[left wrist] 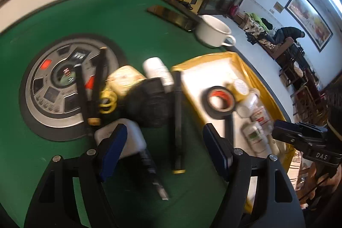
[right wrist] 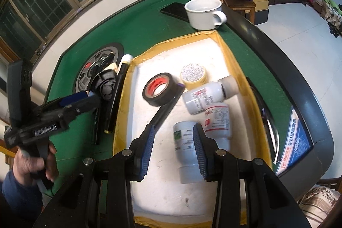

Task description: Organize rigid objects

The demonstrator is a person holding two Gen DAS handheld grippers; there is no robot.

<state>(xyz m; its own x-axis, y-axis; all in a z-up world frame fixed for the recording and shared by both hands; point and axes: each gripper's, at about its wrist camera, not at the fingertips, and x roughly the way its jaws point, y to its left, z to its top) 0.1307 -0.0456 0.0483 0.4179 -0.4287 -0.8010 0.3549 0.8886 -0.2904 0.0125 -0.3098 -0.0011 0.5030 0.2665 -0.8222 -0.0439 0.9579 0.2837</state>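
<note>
A yellow-walled white tray (right wrist: 125,99) holds a black tape roll (right wrist: 171,92), a yellow-lidded jar (right wrist: 193,76), a black marker (right wrist: 164,112) and three white bottles. My right gripper (right wrist: 173,134) hovers open over the nearest bottle (right wrist: 185,149), which lies on the tray floor with a gap to the left pad. My left gripper (left wrist: 164,138) is open and empty above a pile on the green felt: a black marker (left wrist: 177,121), a white container (left wrist: 130,134), a black round object (left wrist: 147,104), yellow scissors (left wrist: 108,99) and a white bottle (left wrist: 158,69). This view is blurred.
A white mug (right wrist: 203,14) and a dark phone (right wrist: 175,10) sit beyond the tray's far end. A round grey control panel (left wrist: 53,87) lies in the felt left of the pile, with black sticks (left wrist: 98,82) across it. The table's dark rim (right wrist: 299,89) runs along the right.
</note>
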